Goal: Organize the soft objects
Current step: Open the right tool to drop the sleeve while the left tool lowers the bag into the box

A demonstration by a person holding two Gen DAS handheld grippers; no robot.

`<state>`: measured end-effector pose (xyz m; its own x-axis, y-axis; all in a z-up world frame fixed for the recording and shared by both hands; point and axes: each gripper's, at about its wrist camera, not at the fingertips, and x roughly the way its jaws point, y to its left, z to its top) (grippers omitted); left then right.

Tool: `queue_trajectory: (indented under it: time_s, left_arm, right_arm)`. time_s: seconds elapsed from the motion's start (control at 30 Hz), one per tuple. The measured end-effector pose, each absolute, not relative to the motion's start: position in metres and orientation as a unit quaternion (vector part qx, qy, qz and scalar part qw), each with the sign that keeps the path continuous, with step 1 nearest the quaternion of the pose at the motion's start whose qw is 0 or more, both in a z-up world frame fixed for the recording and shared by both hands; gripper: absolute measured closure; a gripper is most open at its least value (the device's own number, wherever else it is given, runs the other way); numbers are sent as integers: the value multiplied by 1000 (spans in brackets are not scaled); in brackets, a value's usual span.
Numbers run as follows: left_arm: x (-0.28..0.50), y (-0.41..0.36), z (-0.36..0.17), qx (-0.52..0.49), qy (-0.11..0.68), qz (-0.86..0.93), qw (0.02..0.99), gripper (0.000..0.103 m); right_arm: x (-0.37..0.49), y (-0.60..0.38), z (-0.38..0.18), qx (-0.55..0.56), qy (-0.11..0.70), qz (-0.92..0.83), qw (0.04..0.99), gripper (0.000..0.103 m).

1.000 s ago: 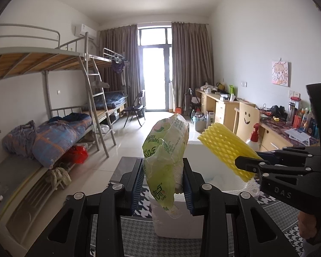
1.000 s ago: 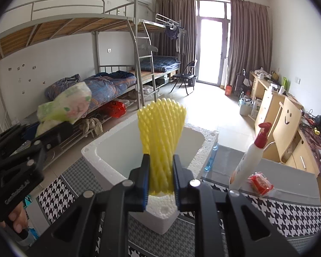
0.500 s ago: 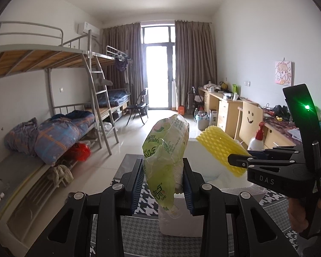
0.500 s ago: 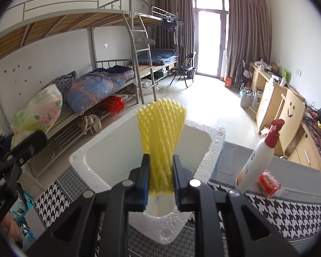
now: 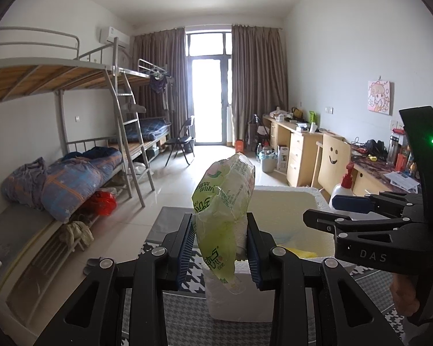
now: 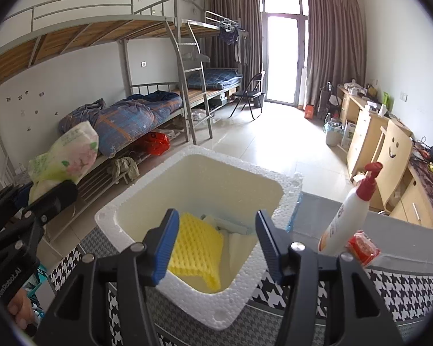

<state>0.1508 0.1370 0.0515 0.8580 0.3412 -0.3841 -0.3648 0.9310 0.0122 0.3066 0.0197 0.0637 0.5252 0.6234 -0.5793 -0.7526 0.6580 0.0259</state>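
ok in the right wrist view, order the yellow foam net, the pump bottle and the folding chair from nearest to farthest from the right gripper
1. Yellow foam net: in the white foam box, just below the right gripper, whose fingers are opening with nothing between them.
2. Pump bottle: upright on the table, to the right.
3. Folding chair: far back, by the balcony door.

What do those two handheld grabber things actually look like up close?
Both are matte black plastic frames with silver screw heads. Each ends in two fingers faced with ribbed blue pads. The right gripper carries white "DAS" lettering on its side and an upright black part with a small green light; the left gripper has white lettering on its body too. No cables or sleeves are visible.
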Motion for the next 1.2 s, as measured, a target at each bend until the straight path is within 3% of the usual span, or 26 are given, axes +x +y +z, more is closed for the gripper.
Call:
queue_trajectory:
  time_s: [0.23,0.63,1.2]
  left_arm:
    - [159,136,54,-28,196,172,965,67]
    - [180,132,55,-24,210,148,966,67]
    - [221,130,41,-18,254,128,959,67]
  right_arm:
    - [301,12,66,-120,268,396,870,42]
    - [303,-12,72,-104,258,376,884,23]
    - [297,-42,63,-106,249,355,895,22]
